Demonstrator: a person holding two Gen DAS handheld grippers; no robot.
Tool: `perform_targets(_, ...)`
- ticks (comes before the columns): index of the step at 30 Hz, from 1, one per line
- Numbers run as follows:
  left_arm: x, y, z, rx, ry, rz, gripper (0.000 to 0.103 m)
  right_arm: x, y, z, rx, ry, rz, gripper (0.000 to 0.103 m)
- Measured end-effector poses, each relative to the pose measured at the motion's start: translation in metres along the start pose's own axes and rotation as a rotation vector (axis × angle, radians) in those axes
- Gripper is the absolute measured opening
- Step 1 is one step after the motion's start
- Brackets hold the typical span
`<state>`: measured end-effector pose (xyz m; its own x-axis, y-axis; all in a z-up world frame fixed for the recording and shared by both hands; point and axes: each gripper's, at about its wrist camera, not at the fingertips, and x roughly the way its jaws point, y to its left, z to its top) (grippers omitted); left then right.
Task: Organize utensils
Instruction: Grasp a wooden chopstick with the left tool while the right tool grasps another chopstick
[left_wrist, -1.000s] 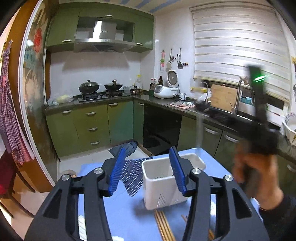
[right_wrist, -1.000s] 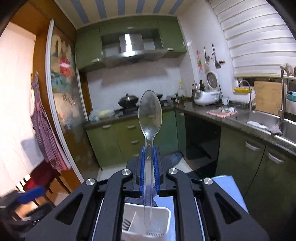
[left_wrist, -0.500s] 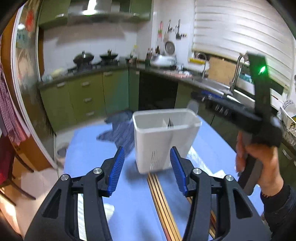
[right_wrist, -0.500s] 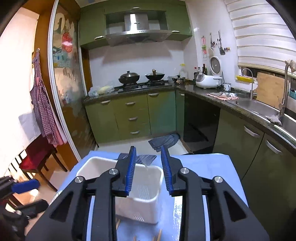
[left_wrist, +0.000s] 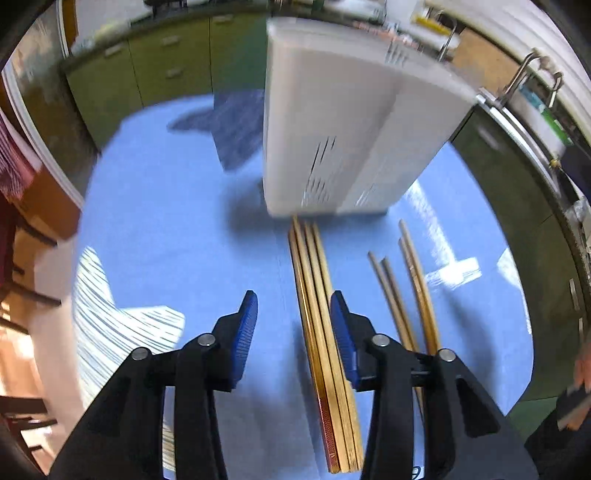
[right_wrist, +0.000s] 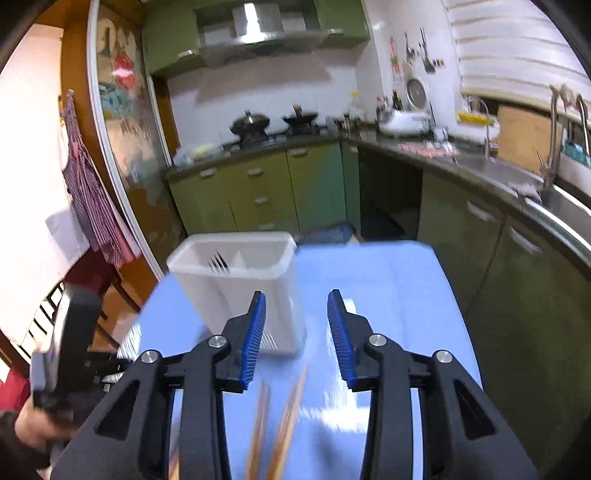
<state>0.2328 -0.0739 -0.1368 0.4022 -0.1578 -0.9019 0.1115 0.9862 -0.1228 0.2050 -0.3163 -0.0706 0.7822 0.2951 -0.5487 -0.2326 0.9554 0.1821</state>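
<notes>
Blue table (left_wrist: 177, 236), white caddy (left_wrist: 343, 122), chopsticks (left_wrist: 321, 325) between wide left tongs (left_wrist: 293, 334), right tongs (right_wrist: 296, 336) wide, empty

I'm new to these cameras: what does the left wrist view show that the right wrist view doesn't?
Only the left: the bundle of chopsticks sharp between the open left claw, loose pairs beside it.
Only the right: inside the white holder, fork tines, plus the stove and sink.
Both: holder, chopsticks, blue table; the right claw is open too.

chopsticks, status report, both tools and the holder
Left tool open, low over the bundled chopsticks. Right tool open, empty. White holder upright on the blue table. Nothing in the way.
</notes>
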Motion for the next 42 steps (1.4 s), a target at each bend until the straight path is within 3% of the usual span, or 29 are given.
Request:
perform_targets(2,0.013,0.000,0.001,-0.010,0.035,0.004,0.037,-0.002,-0.010,-0.014,0.011,0.031,-0.004,0.036)
perform_targets(5,0.024,-0.005,0.002,-0.003,0.058,0.014,0.026,-0.004,-0.024,-0.030,0.020,0.059,-0.023,0.036)
perform_targets(12,0.041,-0.007,0.006,-0.003,0.103,0.056,0.021,-0.001,-0.041,-0.044,0.034,0.111,-0.021,0.036)
perform_targets(21,0.053,-0.009,0.009,0.027,0.139,0.098,0.011,0.010,-0.037,-0.039,0.025,0.151,-0.027,0.036)
perform_targets(26,0.052,-0.007,0.009,0.034,0.127,0.094,0.008,0.028,-0.025,-0.042,-0.013,0.218,-0.046,0.036)
perform_targets(32,0.029,0.003,0.008,0.034,0.049,0.094,0.006,0.068,-0.014,-0.059,-0.034,0.372,-0.035,0.035)
perform_targets(38,-0.012,0.007,0.005,0.049,-0.059,0.085,0.006,0.107,-0.005,-0.078,-0.048,0.511,-0.035,0.012)
perform_targets(42,-0.035,0.008,-0.001,0.063,-0.120,0.078,0.006,0.124,-0.004,-0.081,-0.030,0.561,-0.029,0.011)
